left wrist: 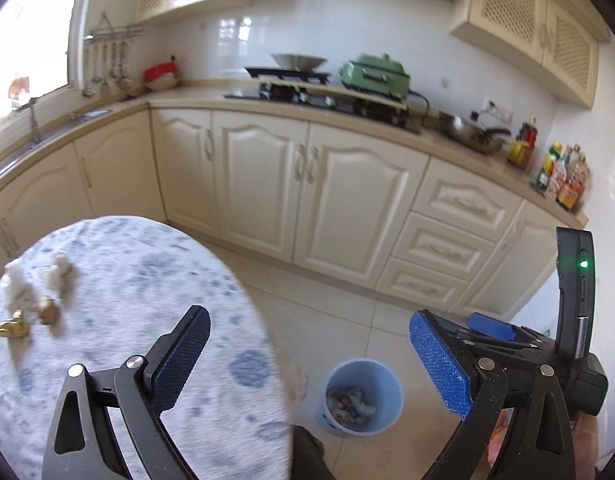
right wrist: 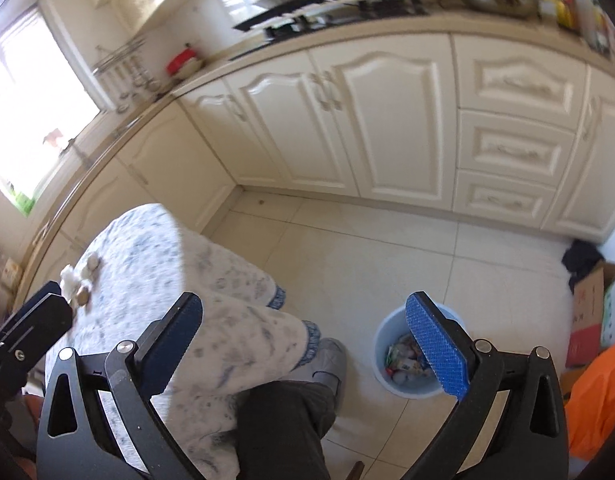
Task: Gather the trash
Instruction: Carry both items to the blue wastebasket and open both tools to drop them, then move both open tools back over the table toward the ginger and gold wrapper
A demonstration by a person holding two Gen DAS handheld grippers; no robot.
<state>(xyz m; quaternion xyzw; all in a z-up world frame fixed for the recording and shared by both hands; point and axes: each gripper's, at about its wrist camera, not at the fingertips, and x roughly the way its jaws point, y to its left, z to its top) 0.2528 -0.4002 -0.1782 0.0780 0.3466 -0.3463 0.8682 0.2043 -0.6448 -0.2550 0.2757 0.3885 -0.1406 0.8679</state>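
On the floor, the blue bin (right wrist: 411, 368) holds wrappers; left gripper (left wrist: 307, 360) and right gripper (right wrist: 307, 352) gape wide, empty.

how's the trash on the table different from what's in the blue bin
The table trash lies loose on the tablecloth, uncollected; the bin trash sits packed in the blue bin on the floor. The table pieces are white, brown and gold; the bin's look mixed-coloured. Both are small crumpled scraps.
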